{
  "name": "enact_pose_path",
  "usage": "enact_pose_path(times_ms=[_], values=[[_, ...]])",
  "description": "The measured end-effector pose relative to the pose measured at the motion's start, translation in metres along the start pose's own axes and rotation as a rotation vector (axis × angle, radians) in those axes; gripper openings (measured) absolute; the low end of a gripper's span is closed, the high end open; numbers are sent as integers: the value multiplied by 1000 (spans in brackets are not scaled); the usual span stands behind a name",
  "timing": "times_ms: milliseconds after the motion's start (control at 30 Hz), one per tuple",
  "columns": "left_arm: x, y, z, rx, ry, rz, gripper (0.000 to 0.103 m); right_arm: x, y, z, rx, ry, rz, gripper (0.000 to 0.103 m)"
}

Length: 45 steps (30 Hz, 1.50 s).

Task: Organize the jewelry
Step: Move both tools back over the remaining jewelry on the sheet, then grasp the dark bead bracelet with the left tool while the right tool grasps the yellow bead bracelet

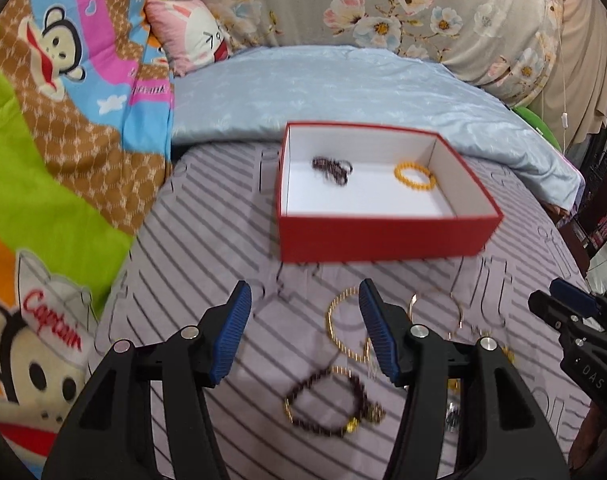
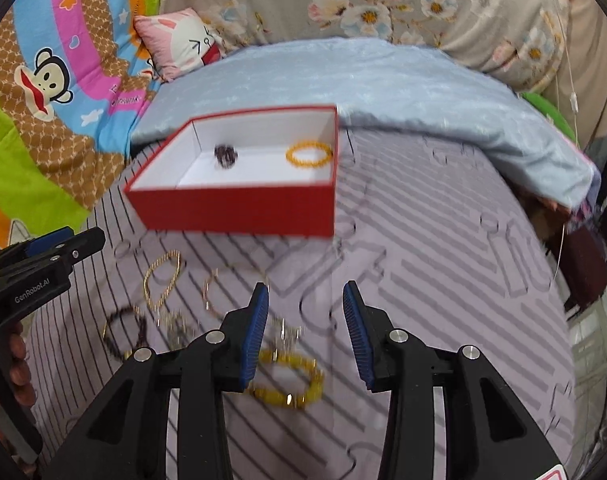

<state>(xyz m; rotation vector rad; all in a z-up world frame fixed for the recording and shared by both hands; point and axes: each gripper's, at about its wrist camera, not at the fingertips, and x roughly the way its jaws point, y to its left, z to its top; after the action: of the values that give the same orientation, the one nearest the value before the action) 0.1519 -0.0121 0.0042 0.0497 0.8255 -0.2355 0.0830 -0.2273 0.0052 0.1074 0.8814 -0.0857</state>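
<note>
Lying inside the red box [image 1: 383,236], against its white floor, were a dark bead bracelet [image 1: 332,169] toward the left and a yellow bead bracelet [image 1: 414,176] toward the right, well apart from each other. The box sat on the striped purple sheet [image 1: 207,240], its far edge near a folded blue blanket [image 1: 343,84]. In front of the box more jewelry lay loose on the sheet: a gold chain [image 2: 162,278], a thin bangle [image 2: 211,294], a dark bracelet [image 1: 327,406] with gold beads, and a yellow bracelet [image 2: 293,380] nearest the right gripper. The left gripper [image 1: 305,330] hovered over this scatter with its jaws parted and nothing between the pads. The right gripper [image 2: 305,330] likewise stood released, its jaws apart and empty, the yellow bracelet showing on the sheet below the gap. A cartoon monkey quilt [image 1: 63,120] lay to the left, a pink pillow [image 1: 191,36] and floral bedding [image 1: 383,8] behind.
</note>
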Motion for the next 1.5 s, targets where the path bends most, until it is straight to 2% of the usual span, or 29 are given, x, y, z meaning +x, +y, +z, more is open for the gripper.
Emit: enact_pose_path(times_ms=[167, 300, 667, 867, 967, 1133, 1233, 1500], values=[[5, 6, -32, -29, 60, -7, 54, 7, -5, -28, 33, 52, -10, 39], [9, 11, -48, -51, 78, -3, 54, 11, -8, -39, 59, 70, -6, 39], [20, 12, -66, -62, 102, -6, 54, 22, -9, -45, 90, 83, -4, 39], [28, 12, -69, -61, 103, 2, 49, 31, -9, -46, 90, 93, -6, 39], [29, 11, -69, -55, 98, 3, 41, 33, -8, -46, 87, 91, -7, 39], [29, 8, -67, -48, 101, -18, 20, 36, -5, -45, 73, 86, -9, 37], [29, 6, -67, -43, 104, -25, 13, 37, -3, -44, 65, 84, -12, 34], [28, 3, -67, -41, 116, -59, 7, 36, -2, -46, 55, 87, -10, 13]])
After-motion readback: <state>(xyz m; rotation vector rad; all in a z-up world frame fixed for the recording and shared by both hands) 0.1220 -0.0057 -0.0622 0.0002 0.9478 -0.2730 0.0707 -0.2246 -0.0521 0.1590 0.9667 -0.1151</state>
